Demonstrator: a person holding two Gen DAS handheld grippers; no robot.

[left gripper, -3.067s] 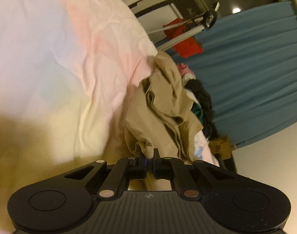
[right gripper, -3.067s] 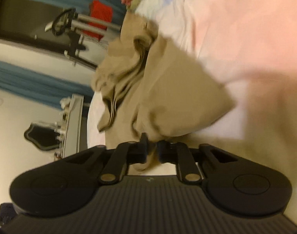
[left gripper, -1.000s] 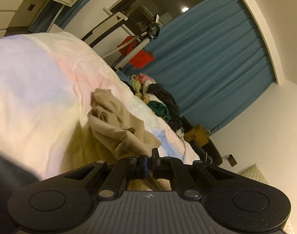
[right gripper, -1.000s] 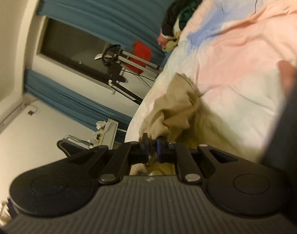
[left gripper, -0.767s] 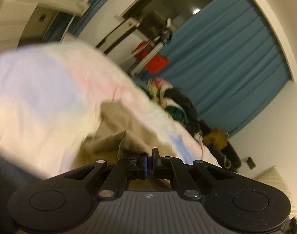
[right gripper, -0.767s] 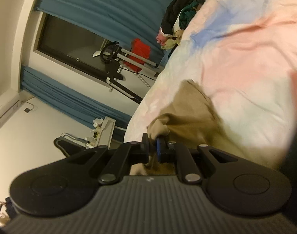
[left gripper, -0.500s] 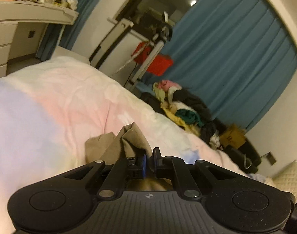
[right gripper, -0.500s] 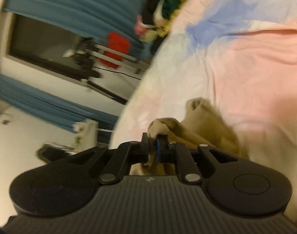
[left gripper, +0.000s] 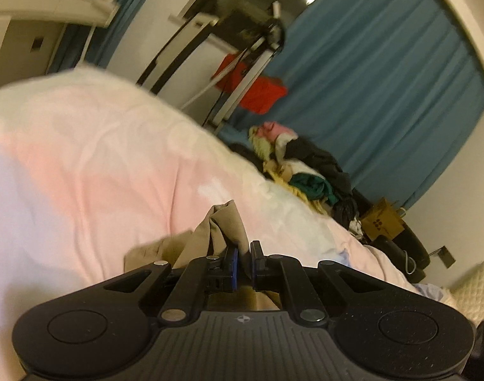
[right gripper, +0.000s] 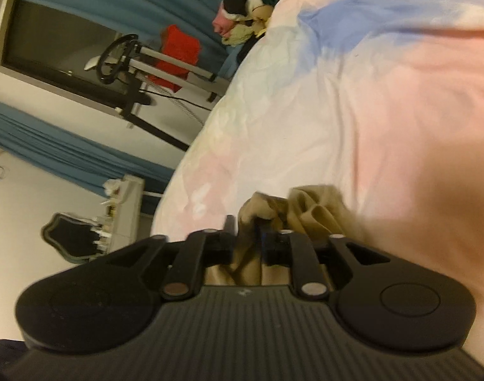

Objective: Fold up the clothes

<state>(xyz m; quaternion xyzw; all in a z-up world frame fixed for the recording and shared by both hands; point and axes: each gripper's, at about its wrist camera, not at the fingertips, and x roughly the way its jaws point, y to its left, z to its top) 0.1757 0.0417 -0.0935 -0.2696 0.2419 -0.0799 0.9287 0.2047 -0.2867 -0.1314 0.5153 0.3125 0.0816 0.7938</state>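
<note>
Left wrist view, both fingers pinching beige garment (left gripper: pixel 224 227) folds, bed (left gripper: pixel 92 165) edge beyond.

A tan garment (left gripper: pixel 224 227) is showing plain, with no print, against the bedspread (left gripper: pixel 92 165), which is blending pastel pink, white and pale blue in soft patches. The black left gripper (left gripper: pixel 242 258) is showing blue pads on its fingers (left gripper: pixel 232 258); the right gripper (right gripper: pixel 245 235) is showing black too. Beyond the bedspread, solid teal-blue curtains (left gripper: pixel 378 89) are hanging in pleats. Beside the bedspread's far edge, a clothes heap (left gripper: pixel 305 171) is mixing pink, yellow, black and dark green, and a bright red cloth (left gripper: pixel 261 92) is standing out on a white-and-black rack (left gripper: pixel 242 63).
</note>
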